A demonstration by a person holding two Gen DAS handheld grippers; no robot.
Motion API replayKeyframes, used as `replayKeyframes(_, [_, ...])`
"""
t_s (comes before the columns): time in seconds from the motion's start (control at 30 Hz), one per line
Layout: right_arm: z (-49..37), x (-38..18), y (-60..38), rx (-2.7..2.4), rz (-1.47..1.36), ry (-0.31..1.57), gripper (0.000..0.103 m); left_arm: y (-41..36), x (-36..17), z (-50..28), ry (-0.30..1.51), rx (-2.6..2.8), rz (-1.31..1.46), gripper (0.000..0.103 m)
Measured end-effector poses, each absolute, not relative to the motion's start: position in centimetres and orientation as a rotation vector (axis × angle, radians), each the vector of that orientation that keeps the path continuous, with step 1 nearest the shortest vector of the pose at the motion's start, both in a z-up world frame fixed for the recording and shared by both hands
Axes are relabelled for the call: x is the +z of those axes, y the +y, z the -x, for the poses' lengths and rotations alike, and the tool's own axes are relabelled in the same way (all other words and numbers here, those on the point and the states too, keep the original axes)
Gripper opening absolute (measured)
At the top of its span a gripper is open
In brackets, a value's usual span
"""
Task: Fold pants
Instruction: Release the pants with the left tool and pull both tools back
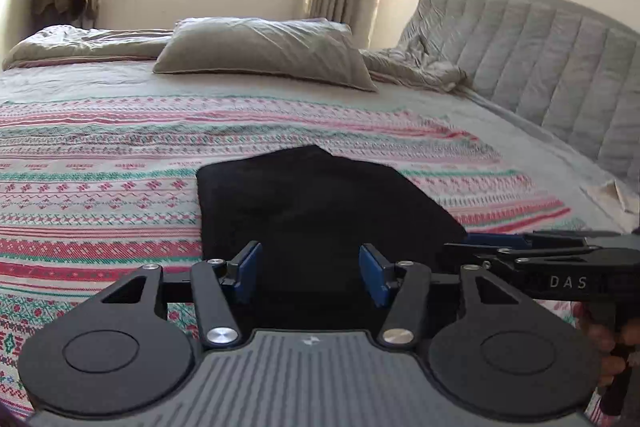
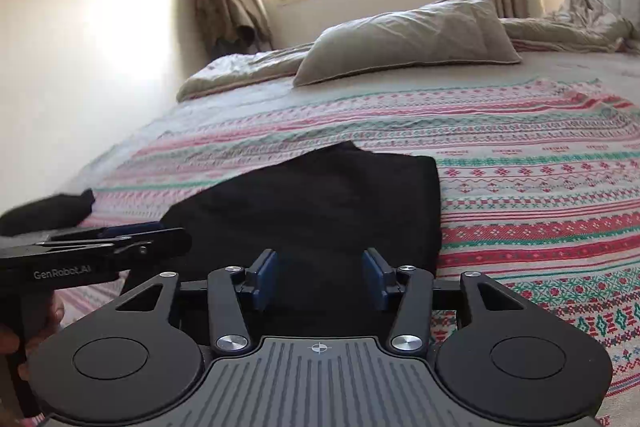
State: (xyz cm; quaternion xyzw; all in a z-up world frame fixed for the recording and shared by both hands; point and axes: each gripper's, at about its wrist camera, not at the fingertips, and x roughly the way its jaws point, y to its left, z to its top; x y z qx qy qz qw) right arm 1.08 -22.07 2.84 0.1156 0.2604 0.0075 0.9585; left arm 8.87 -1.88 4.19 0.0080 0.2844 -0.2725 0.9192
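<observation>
Black pants (image 1: 320, 203) lie folded flat on the patterned bedspread, straight ahead of both grippers; they also show in the right wrist view (image 2: 320, 203). My left gripper (image 1: 310, 273) is open and empty, its blue pads just above the pants' near edge. My right gripper (image 2: 320, 277) is open and empty over the near edge too. The right gripper also shows at the right of the left wrist view (image 1: 496, 241), side on. The left gripper shows at the left of the right wrist view (image 2: 132, 231). A dark cloth end (image 2: 56, 209) lies at the far left.
The striped red, green and white bedspread (image 1: 100, 187) covers the bed. A grey pillow (image 1: 264, 47) and a rumpled duvet (image 1: 80, 43) lie at the far side under the window. A padded headboard (image 1: 540, 67) stands at the right. A wall (image 2: 60, 67) runs along the bed's left.
</observation>
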Motion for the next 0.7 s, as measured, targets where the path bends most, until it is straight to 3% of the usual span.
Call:
replayKeyframes(0.2, [-0.2, 0.5, -19.5, 0.03, -0.021, 0.628, 0.047, -1.1, 2.5, -7.1, 0.597, -0.571, -0.105, 0.07])
replayKeyframes(0.53, [6.3, 0.9, -20.0, 0.043, 0.0, 0.71, 0.051, 1.5, 1.7, -1.8, 0.678, -0.582, -0.204, 0.073])
replayKeyframes(0.7, [8.5, 2.1, -21.2, 0.029, -0.114, 0.72, 0.06, 2.9, 3.1, -1.1, 0.752, -0.526, -0.084, 0.089])
